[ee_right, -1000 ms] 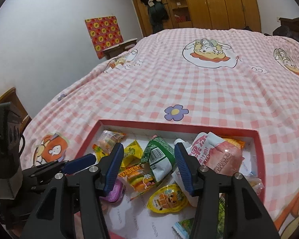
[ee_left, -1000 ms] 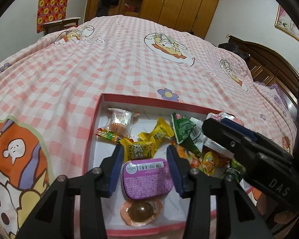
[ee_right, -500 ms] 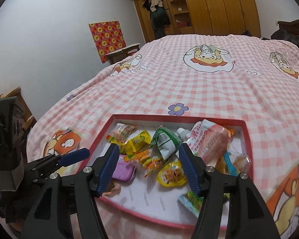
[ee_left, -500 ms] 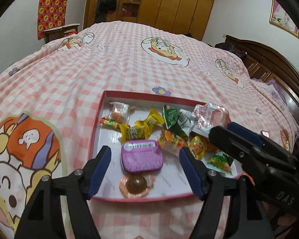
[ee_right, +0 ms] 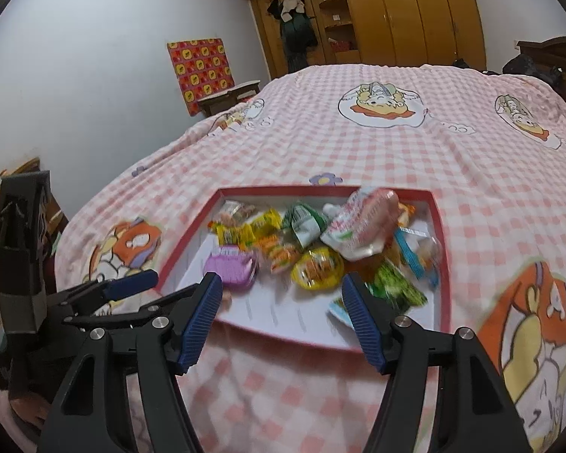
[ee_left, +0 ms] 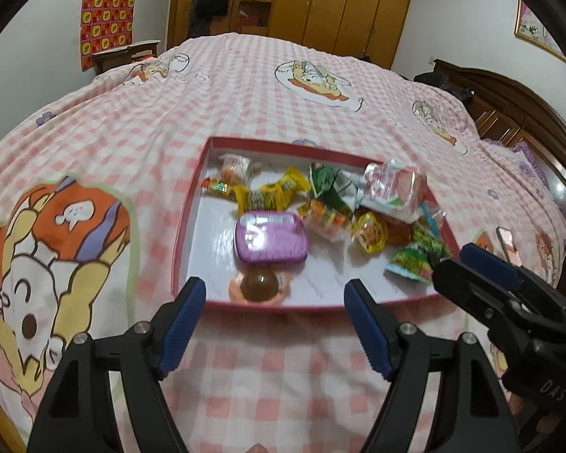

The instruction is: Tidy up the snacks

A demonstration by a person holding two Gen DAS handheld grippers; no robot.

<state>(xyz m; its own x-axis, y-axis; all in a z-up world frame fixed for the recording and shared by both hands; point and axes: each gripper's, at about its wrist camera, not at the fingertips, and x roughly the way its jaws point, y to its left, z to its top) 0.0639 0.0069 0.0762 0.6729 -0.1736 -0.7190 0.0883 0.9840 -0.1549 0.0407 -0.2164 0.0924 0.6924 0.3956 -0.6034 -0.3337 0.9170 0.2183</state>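
Left tool: your left tool [ee_left: 275, 302] is spread wide, its blue pads gripping nothing and touching nothing; the tips hover at the near rim of the tray.
Right tool: your right tool [ee_right: 281, 294] is spread just as wide and empty, tips above the tray's near edge; in the left view it shows at the right [ee_left: 486, 264].
Change, left: a second ago your left tool stood closely around the purple tin; it has since opened and pulled back, and the tin lies free ahead of it.
Change, right: your right tool has also backed away from the snack pile and widened.
Purple tin: the purple tin [ee_left: 269, 236] lies flat just ahead of your left tool, between its pads in line of sight, long axis running left to right, barcode label on the far edge.
Round candy: a brown round candy [ee_left: 260, 285] sits between the tin and the near rim, closest to your left tips.
Tray: the red-rimmed tray [ee_left: 186, 222] rests on the bed [ee_left: 207, 87], long axis crosswise to both tools.
Other snacks: yellow packets [ee_left: 268, 194] beyond the tin; a green packet [ee_left: 326, 185] and a pink pouch [ee_left: 396, 185] farther right; a yellow jelly cup [ee_right: 317, 266] straight ahead of your right tool.
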